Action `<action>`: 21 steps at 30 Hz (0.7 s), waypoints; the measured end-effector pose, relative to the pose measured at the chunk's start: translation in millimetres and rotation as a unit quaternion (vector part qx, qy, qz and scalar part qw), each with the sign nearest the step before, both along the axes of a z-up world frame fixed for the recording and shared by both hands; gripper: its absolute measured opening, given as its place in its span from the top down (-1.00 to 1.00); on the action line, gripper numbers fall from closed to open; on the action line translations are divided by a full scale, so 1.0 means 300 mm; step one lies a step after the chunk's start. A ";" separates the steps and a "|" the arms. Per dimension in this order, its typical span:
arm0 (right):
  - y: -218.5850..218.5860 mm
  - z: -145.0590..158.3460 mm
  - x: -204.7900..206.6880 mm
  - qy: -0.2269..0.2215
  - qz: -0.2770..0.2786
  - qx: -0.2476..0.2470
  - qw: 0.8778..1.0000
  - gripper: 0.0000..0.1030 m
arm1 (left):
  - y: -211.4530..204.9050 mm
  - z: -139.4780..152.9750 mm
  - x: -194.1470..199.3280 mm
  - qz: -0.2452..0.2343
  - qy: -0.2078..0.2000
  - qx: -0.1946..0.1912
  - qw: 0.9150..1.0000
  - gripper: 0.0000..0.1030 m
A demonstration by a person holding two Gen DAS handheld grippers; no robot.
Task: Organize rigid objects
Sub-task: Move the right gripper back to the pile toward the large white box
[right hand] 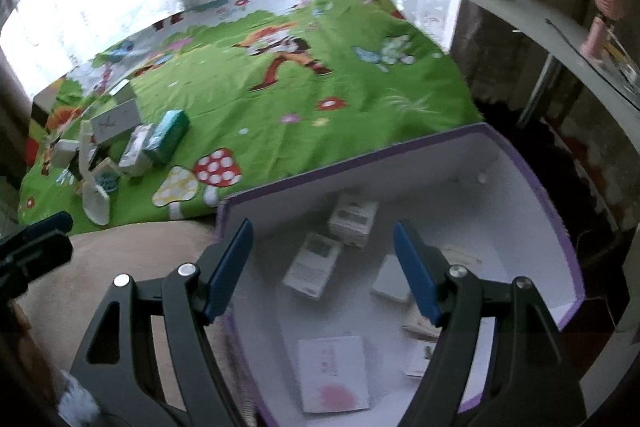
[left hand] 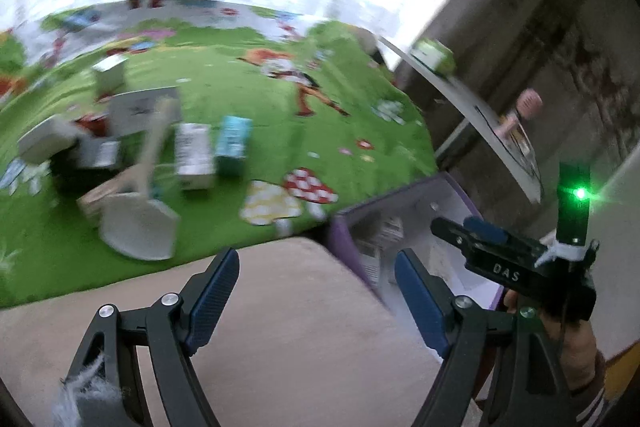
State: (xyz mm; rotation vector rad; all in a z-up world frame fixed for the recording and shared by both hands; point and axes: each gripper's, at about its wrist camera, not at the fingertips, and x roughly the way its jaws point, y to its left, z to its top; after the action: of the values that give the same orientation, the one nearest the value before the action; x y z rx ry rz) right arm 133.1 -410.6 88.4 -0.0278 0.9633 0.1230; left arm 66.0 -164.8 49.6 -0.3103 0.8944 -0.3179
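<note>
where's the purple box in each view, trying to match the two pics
Left wrist view: the purple box sits lower right, past the mat's near edge, partly hidden behind the right gripper.
Right wrist view: the purple box fills the lower centre and right, open, with small cartons inside, directly under the right gripper.
Shared landmark: the red spotted mushroom printed on the green mat, just left of the box's near corner.

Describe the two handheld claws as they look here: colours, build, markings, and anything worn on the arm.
Both claws are black angular frames with silver pivot bolts and blue textured pads. The left claw has white fluff at its base. The right claw, seen from the left wrist view, bears white "DAS" lettering, a glowing green light and a white tie. A striped cuff shows below it.
</note>
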 end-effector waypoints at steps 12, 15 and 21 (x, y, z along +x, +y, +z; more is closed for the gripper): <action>0.231 0.025 0.122 0.011 0.082 0.032 0.996 -0.70 | 0.365 0.056 0.007 0.105 -0.018 0.015 0.994 -0.58; 0.307 0.055 0.186 0.014 0.107 0.042 0.993 -0.79 | 0.448 0.074 0.047 0.122 -0.018 0.029 0.992 -0.60; 0.530 0.106 0.311 0.044 0.193 0.068 0.978 -0.98 | 0.579 0.092 0.131 0.143 -0.008 0.048 0.989 -0.60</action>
State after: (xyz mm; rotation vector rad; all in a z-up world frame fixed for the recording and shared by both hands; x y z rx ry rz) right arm 226.5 -251.6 120.0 -0.0842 1.0272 0.5514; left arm 105.4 9.0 77.3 -0.3413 0.8341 -0.0115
